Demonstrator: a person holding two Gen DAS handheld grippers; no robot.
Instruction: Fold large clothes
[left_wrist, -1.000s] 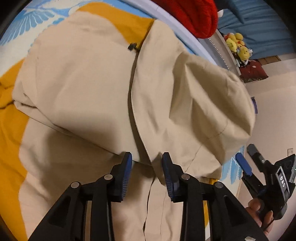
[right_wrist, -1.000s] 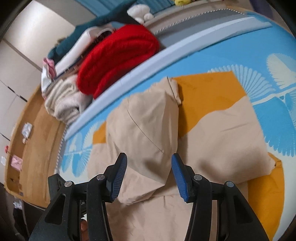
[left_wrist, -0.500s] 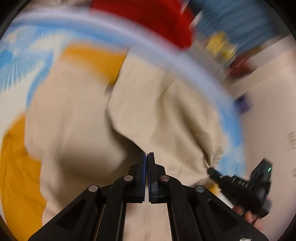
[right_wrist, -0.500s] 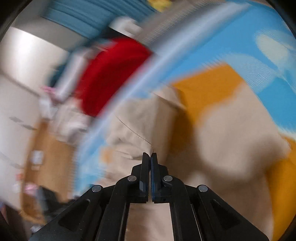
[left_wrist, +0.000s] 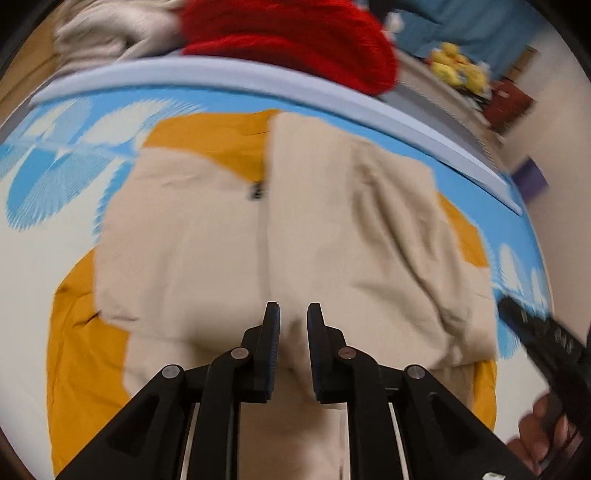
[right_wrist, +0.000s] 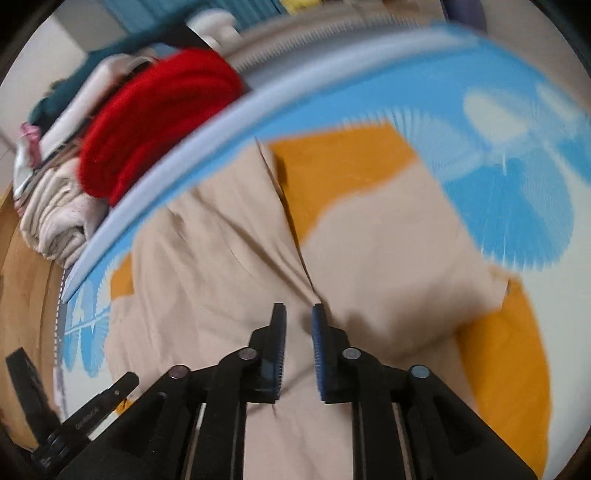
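Observation:
A beige jacket with orange panels lies spread on the blue-and-white patterned mat, its two front halves meeting along a centre seam with a dark zip pull. My left gripper hovers over the lower middle of the jacket; its jaws are opening with a narrow gap and no cloth between them. My right gripper stands over the same jacket near the seam, jaws also opening, nothing pinched. Each gripper shows in the other's view: the right one at the right edge, the left one at bottom left.
Beyond the mat's pale blue edge lie a red knit, a cream folded cloth and yellow plush toys. The right wrist view shows the stacked clothes and wooden floor at left.
Both grippers went from wide open to shut and now stand slightly parted. The puffed-up right half of the jacket now lies flat. The left gripper has risen and rolled.

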